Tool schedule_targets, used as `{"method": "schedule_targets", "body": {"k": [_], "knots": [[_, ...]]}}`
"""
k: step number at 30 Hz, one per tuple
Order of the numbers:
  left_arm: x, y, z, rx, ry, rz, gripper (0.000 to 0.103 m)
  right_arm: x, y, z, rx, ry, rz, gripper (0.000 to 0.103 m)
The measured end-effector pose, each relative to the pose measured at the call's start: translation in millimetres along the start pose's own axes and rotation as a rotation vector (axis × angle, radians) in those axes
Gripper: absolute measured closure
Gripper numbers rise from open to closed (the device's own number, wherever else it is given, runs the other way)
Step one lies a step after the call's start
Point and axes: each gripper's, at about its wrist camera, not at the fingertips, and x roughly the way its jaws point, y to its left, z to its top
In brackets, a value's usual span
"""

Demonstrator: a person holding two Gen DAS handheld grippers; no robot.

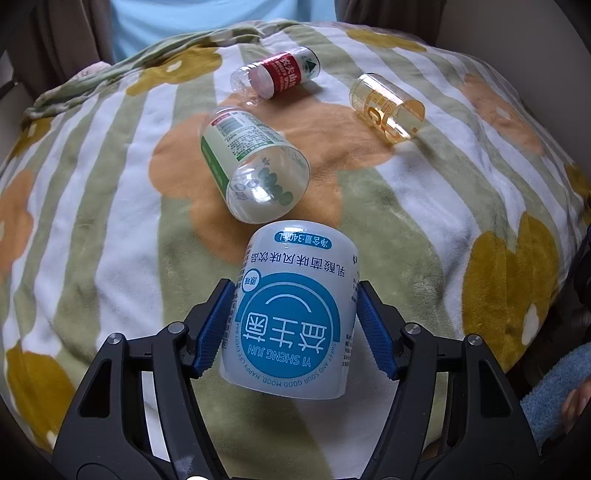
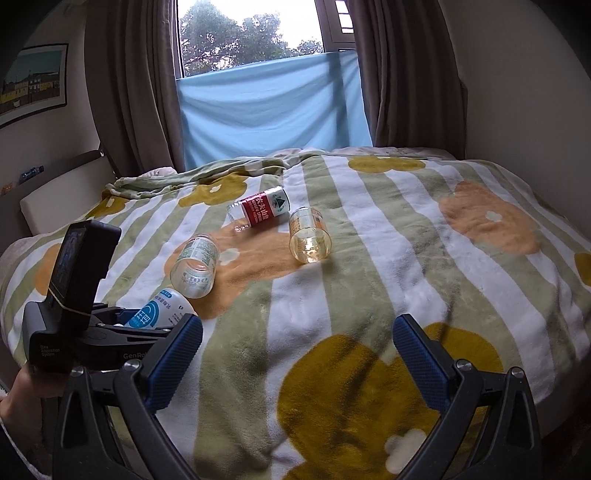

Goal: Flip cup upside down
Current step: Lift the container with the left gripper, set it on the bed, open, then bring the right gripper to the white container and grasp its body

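Cup (image 1: 291, 314) frosted plastic cylinder, pinched by left gripper (image 1: 295, 325) | right gripper (image 2: 297, 363) wide, empty | fleece blanket (image 1: 424, 192)

Brown curtains (image 2: 125, 92) flank a daylit window (image 2: 251, 33) behind the bed (image 2: 424, 236)

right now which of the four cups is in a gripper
The white cup with the blue round label, clamped in the left gripper. The red-label, green-label and yellow cups lie loose on the blanket.
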Motion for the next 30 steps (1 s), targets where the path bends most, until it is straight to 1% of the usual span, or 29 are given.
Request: {"method": "schedule_targets", "body": {"k": [1, 2, 3, 5, 8, 11, 14, 17, 19, 22, 24, 25, 27, 30], "knots": [[-0.5, -1.6, 0.7, 0.007, -0.002, 0.018, 0.027, 0.3, -1.5, 0.1, 0.002, 0.001, 0.002, 0.000], [-2.1, -2.5, 0.9, 0.013, -0.010, 0.032, 0.010, 0.4, -2.1, 0.2, 0.007, 0.002, 0.004, 0.000], [-5.5, -3.6, 1.0, 0.020, -0.028, 0.041, 0.000, 0.4, -2.0, 0.0, 0.011, 0.003, 0.008, 0.000], [-13.5, -5.3, 1.3, 0.040, -0.060, 0.059, 0.000, 0.5, -1.9, -1.0, 0.021, 0.006, 0.009, 0.000], [-19.7, -7.1, -0.3, 0.065, -0.054, 0.089, 0.000, 1.5, -1.7, -2.0, 0.024, 0.012, 0.006, 0.000], [-30.0, -3.6, -7.8, 0.064, -0.061, 0.092, 0.000, 2.3, -1.7, -3.2, 0.033, 0.019, 0.019, 0.000], [-44.0, 6.6, -16.8, 0.029, -0.073, 0.070, 0.000, 2.4, -1.3, -3.2, 0.037, 0.018, 0.038, 0.000], [-61.9, 18.5, -26.9, 0.001, -0.104, 0.080, 0.000, 3.0, 3.7, 1.1, 0.030, 0.024, 0.057, 0.000], [-74.2, 27.6, -33.9, -0.026, -0.122, 0.080, 0.000, 3.3, 8.6, 9.7, 0.025, 0.035, 0.078, 0.000], [-92.2, 39.8, -46.8, -0.071, -0.156, 0.029, 0.000, -0.5, 19.9, 26.6, 0.006, 0.045, 0.103, 0.000], [-101.0, 44.4, -55.2, -0.085, -0.173, 0.025, 0.000, -1.9, 29.1, 38.1, -0.023, 0.060, 0.116, 0.000], [-104.6, 46.7, -59.2, -0.087, -0.182, 0.027, 0.000, 0.1, 33.2, 45.3, -0.034, 0.082, 0.135, 0.000], [-109.0, 50.0, -66.7, -0.085, -0.195, 0.032, 0.000, 10.2, 37.5, 60.2, -0.017, 0.157, 0.199, 0.000], [-111.4, 52.9, -77.2, -0.083, -0.216, 0.043, 0.000, 39.3, 38.7, 78.4, 0.095, 0.328, 0.328, 0.000]]}}
